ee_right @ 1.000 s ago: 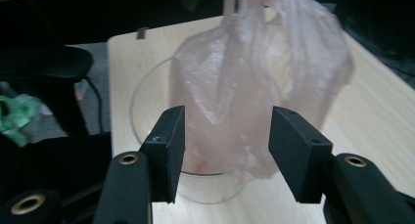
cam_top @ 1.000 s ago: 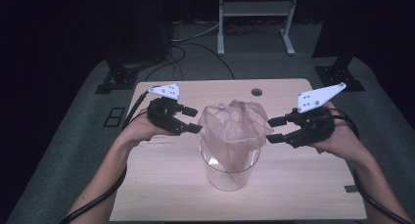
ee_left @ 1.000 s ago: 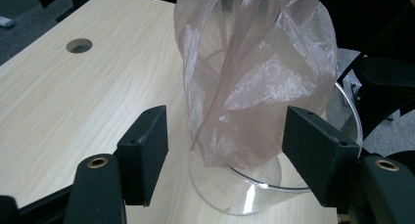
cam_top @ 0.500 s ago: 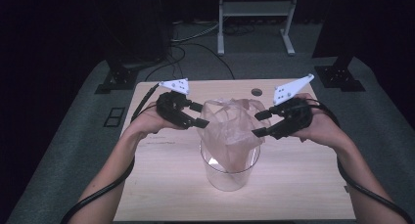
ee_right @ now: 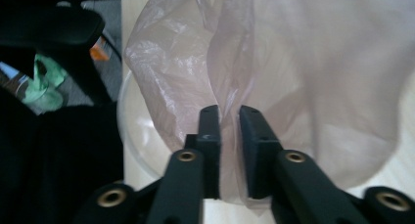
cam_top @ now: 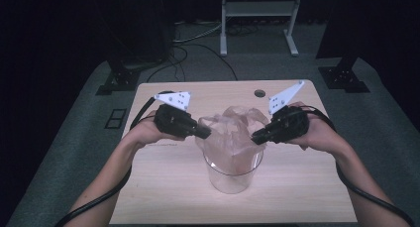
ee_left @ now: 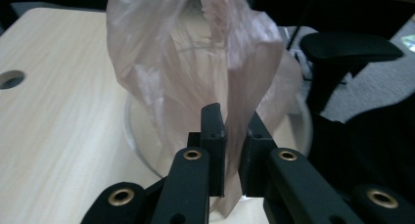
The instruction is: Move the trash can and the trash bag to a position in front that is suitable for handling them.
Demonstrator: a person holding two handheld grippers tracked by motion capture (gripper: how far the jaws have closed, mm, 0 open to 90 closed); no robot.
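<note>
Thin plastic bag: centre of tabletop, standing in clear tub. Left gripper at its nine o'clock, jaws just closed on film. Right gripper at three o'clock, likewise pinching film.

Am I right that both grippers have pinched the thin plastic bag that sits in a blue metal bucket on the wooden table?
Not quite: the container is clear, see-through plastic, not a blue metal bucket, as the high view shows. The rest holds: the left gripper and right gripper, jaws just closed, each pinch the plastic bag on the wooden table.
</note>
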